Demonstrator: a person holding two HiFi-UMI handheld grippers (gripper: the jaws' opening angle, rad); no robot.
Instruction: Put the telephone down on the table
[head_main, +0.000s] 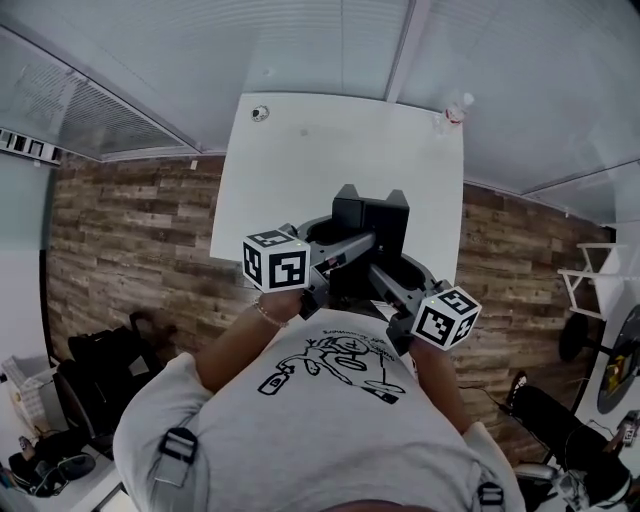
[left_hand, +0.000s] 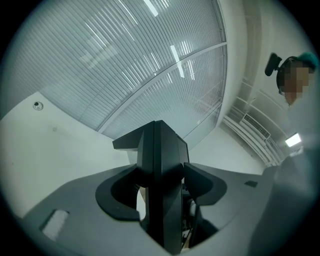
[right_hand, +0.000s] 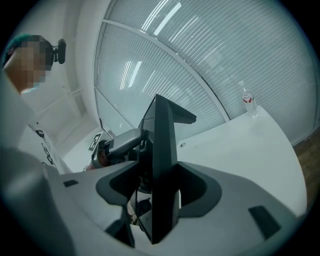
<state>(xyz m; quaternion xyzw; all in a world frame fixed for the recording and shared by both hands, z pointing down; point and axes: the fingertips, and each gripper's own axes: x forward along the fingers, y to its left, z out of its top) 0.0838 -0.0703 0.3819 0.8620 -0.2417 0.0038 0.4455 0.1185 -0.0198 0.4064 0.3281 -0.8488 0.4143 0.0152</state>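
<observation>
A black, angular telephone (head_main: 370, 215) hangs over the near end of the white table (head_main: 330, 150), carried between both grippers. My left gripper (head_main: 345, 245) comes in from the left, and its jaws are shut on the telephone's dark body (left_hand: 160, 165). From the right, my right gripper (head_main: 385, 268) is shut on the same black body (right_hand: 162, 150). In both gripper views the phone fills the gap between the jaws and hides what lies behind it. The left gripper's grey body (right_hand: 120, 142) shows past the phone in the right gripper view.
A clear plastic bottle (head_main: 452, 112) stands at the table's far right corner, also seen as a bottle (right_hand: 248, 102) by the glass wall. A small round object (head_main: 260, 113) lies at the far left corner. Wood flooring, bags and chairs flank the table.
</observation>
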